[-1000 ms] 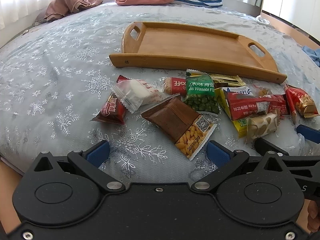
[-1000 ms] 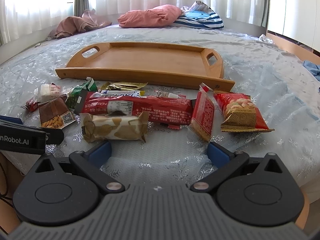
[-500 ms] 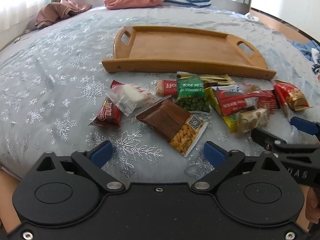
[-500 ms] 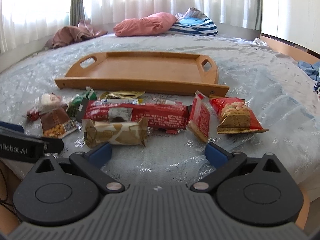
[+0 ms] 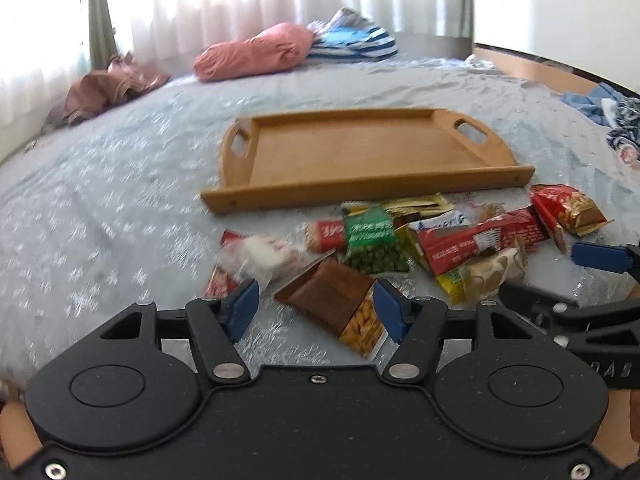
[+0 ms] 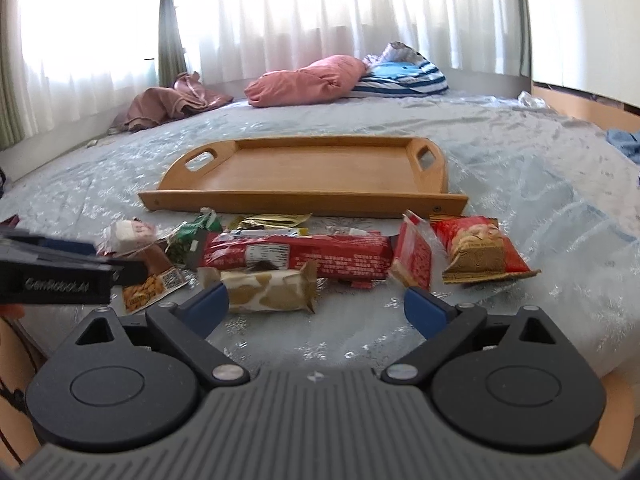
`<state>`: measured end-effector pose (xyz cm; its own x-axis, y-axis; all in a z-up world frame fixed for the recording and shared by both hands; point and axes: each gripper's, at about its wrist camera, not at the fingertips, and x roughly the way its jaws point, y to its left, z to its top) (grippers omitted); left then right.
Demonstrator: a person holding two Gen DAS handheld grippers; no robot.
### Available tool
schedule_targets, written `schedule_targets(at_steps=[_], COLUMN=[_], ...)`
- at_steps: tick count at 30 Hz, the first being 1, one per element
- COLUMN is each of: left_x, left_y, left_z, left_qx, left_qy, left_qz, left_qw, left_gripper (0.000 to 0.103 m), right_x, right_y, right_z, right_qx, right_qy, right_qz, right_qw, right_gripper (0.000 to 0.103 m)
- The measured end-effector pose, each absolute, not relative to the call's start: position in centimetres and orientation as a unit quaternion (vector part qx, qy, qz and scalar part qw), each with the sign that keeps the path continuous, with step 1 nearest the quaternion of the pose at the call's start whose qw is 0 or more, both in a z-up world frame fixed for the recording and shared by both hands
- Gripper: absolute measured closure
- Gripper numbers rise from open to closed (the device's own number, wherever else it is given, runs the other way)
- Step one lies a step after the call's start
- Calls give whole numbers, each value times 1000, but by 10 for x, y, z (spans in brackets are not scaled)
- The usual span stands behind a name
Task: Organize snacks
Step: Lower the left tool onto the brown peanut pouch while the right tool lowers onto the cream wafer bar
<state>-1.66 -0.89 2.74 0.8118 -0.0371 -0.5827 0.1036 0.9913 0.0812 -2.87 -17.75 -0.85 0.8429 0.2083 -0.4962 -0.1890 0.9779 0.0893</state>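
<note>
Several snack packets lie on the bed in front of an empty wooden tray (image 5: 360,156) (image 6: 312,172). My left gripper (image 5: 316,312) is open, its fingers either side of a brown peanut packet (image 5: 340,304), not closed on it. A green pea packet (image 5: 374,246), a long red bar (image 5: 480,240) (image 6: 296,256) and a white sweet packet (image 5: 260,256) lie behind. My right gripper (image 6: 316,310) is open and empty, just short of a beige patterned bar (image 6: 264,290). A red peanut bag (image 6: 476,250) lies at the right.
The bed has a pale blue snowflake cover (image 5: 100,200). A pink pillow (image 6: 308,80), a striped pillow (image 6: 404,74) and brown clothes (image 6: 172,100) lie at the far side near the curtains. The bed edge runs just under both grippers.
My left gripper has moved forward and lower, and its fingers have narrowed around the brown peanut packet. My right gripper has moved lower and nearer the beige bar, still open.
</note>
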Motion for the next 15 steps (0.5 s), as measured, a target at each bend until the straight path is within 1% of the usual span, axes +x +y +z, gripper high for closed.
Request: schedule_targets(at_steps=[6, 9, 11, 15], left_x=[-9, -6, -5, -5], left_y=[-10, -6, -2, 6], left_z=[21, 19, 19, 19], left_qx=[72, 72, 68, 49], left_qy=[297, 302, 302, 303], left_qz=[-62, -61, -59, -60], left_qw=[950, 949, 949, 950], left_gripper=[32, 29, 25, 23], right_x=[-32, -31, -30, -24], right_y=[-167, -163, -161, -158], right_z=[-12, -12, -12, -12], right_qx=[-2, -10, -9, -3], right_qy=[252, 249, 247, 246], right_qz=[125, 130, 132, 137], right_qw=[960, 960, 960, 959], right_gripper=[7, 12, 13, 13])
